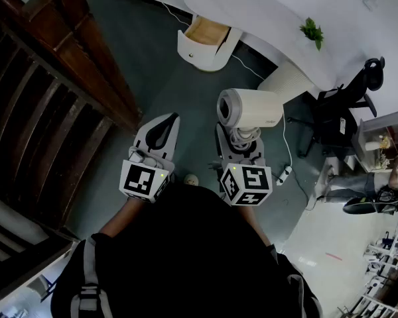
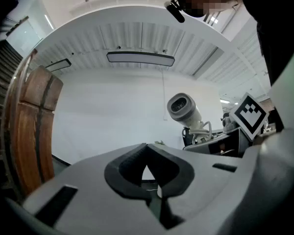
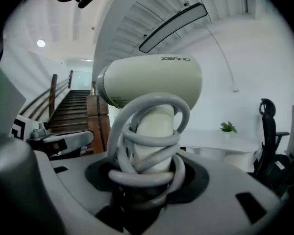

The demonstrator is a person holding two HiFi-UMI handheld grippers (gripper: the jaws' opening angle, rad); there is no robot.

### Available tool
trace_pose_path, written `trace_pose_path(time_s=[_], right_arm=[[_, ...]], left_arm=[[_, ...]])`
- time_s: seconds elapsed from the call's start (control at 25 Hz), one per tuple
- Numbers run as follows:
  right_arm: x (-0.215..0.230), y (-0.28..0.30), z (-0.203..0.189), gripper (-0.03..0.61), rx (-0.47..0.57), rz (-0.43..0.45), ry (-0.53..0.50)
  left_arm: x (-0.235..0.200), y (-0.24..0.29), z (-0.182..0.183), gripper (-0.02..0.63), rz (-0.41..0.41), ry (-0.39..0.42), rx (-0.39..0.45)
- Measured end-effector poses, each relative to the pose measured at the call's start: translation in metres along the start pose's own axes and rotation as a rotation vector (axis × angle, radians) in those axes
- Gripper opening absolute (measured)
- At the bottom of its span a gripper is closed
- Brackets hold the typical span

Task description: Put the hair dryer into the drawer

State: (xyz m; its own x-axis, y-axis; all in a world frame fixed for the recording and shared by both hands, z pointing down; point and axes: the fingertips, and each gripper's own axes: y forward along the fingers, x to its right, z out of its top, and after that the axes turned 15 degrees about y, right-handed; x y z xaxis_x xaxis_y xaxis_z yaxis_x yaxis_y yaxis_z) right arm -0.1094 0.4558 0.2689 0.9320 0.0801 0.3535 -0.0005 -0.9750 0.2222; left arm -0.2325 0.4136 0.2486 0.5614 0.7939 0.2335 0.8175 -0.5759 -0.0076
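A cream hair dryer (image 1: 251, 108) with its grey cord wound round the handle stands upright in my right gripper (image 1: 239, 140), which is shut on the handle. The right gripper view shows the dryer (image 3: 152, 82) close up, with the jaws (image 3: 149, 177) clamped on the cord-wrapped handle. My left gripper (image 1: 163, 122) is level beside it on the left, shut and holding nothing; in its own view the tips (image 2: 146, 147) meet and the dryer (image 2: 184, 108) shows to its right. Ahead, the drawer (image 1: 196, 53) of the white curved desk stands open, its wooden inside showing.
A dark wooden staircase and banister (image 1: 66, 78) fill the left side. The white desk (image 1: 252, 8) carries a small plant (image 1: 312, 30). A black office chair (image 1: 345, 105) is at the right, with a power strip (image 1: 283, 174) and cable on the grey floor.
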Motion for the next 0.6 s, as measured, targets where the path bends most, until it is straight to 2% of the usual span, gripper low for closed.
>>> trace_pose_path(time_s=[0.36, 0.6], right_arm=[[0.012, -0.006, 0.004, 0.255, 0.005, -0.002, -0.012], [0.027, -0.007, 0.007, 0.256, -0.003, 0.034, 0.019]], left_arm=[[0.013, 0.008, 0.003, 0.007, -0.001, 0.006, 0.001], [0.024, 0.019, 0.005, 0.006, 0.015, 0.008, -0.004]])
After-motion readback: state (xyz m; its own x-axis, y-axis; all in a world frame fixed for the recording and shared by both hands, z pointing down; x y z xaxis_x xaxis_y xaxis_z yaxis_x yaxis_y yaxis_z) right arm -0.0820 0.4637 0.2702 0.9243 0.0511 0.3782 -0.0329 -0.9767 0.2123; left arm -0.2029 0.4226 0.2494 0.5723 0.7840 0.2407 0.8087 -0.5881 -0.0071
